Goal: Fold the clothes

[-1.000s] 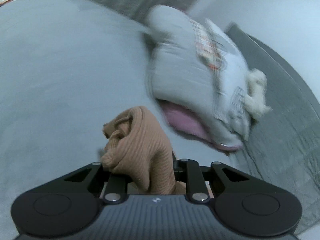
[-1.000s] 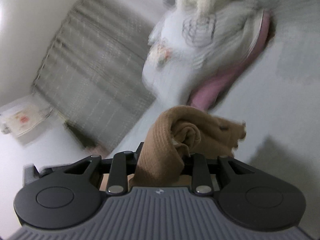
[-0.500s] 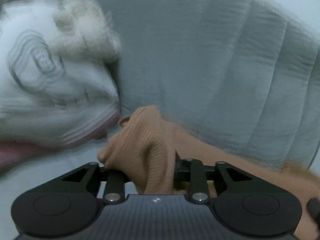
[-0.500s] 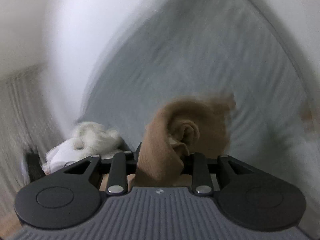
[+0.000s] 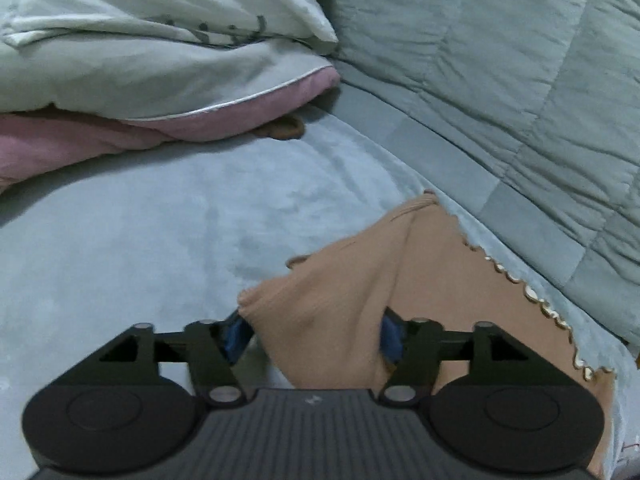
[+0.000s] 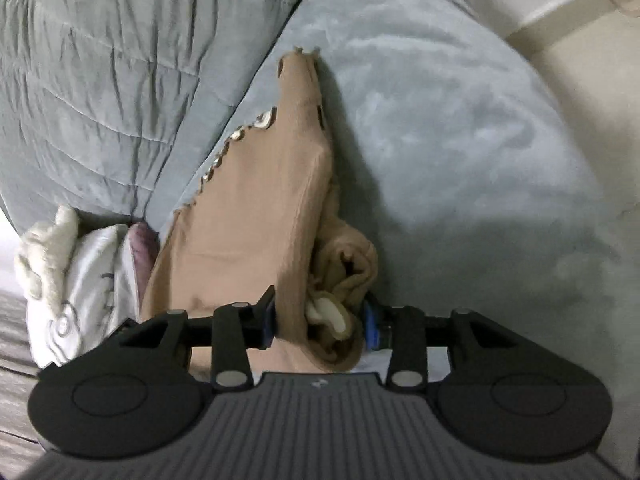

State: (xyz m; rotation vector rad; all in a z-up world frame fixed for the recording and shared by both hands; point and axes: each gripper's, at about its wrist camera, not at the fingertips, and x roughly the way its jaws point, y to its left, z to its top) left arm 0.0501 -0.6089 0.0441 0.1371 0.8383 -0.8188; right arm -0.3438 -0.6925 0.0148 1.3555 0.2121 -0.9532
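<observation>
A tan ribbed garment (image 5: 404, 280) with a scalloped pale-trimmed edge lies spread on the blue-grey bed sheet (image 5: 160, 240). My left gripper (image 5: 312, 334) has its jaws wide apart with the tan cloth lying loose between them. In the right wrist view the same garment (image 6: 260, 200) stretches away from me, bunched near the fingers. My right gripper (image 6: 320, 326) also stands open around the bunched cloth.
A white pillow with grey print (image 5: 152, 32) lies on a pink pillow (image 5: 200, 120) at the upper left. A quilted grey-green duvet (image 5: 500, 60) lies along the right. A small brown item (image 5: 282, 128) sits by the pink pillow. The bed's edge and wall (image 6: 580, 60) show at right.
Both grippers swung down from mid-air to the bed with the garment. Both jaws have opened, and the cloth now lies spread on the sheet.
</observation>
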